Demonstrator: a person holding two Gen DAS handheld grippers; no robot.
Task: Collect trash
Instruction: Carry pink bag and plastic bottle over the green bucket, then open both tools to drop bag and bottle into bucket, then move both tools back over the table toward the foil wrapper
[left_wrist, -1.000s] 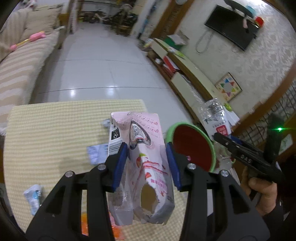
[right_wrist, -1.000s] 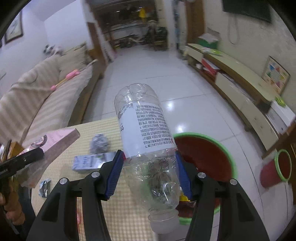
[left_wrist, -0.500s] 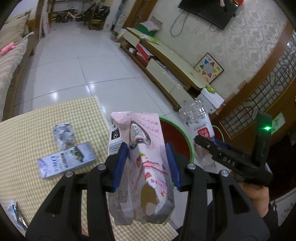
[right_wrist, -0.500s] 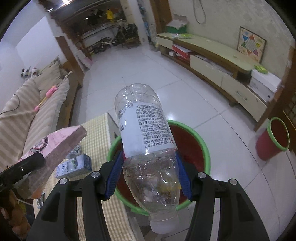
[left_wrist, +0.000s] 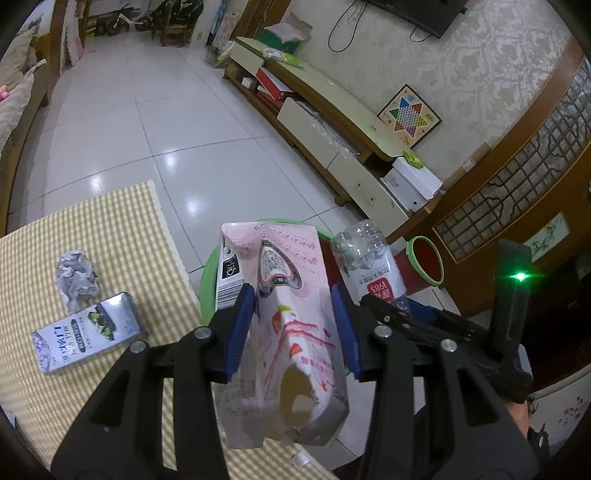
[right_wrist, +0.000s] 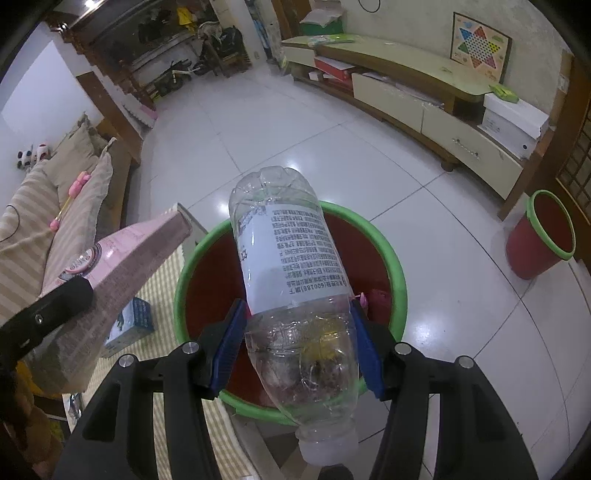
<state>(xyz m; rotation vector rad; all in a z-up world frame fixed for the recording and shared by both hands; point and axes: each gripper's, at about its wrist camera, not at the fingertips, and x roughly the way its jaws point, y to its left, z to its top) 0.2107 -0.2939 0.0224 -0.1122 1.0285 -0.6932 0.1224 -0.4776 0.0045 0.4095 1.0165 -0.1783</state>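
Pink carton (left_wrist: 291, 328) clamped between left gripper (left_wrist: 293, 328) pads, poised over near rim of green-rimmed red bin (right_wrist: 391, 266); clear plastic bottle (right_wrist: 295, 280) pinched in right gripper (right_wrist: 299, 343), cap end nearest camera, directly above bin opening; silver box (left_wrist: 86, 341) and crumpled foil (left_wrist: 75, 278) lying on checked tablecloth (left_wrist: 110, 229) beside bin; smaller red bin (right_wrist: 541, 236) well apart on floor.

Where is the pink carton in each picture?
Left wrist: the pink carton sits low in the middle, gripped by the left claw.
Right wrist: it pokes in from the left edge, beside the plastic bottle.
Shared landmark: the green-rimmed red bin under both.
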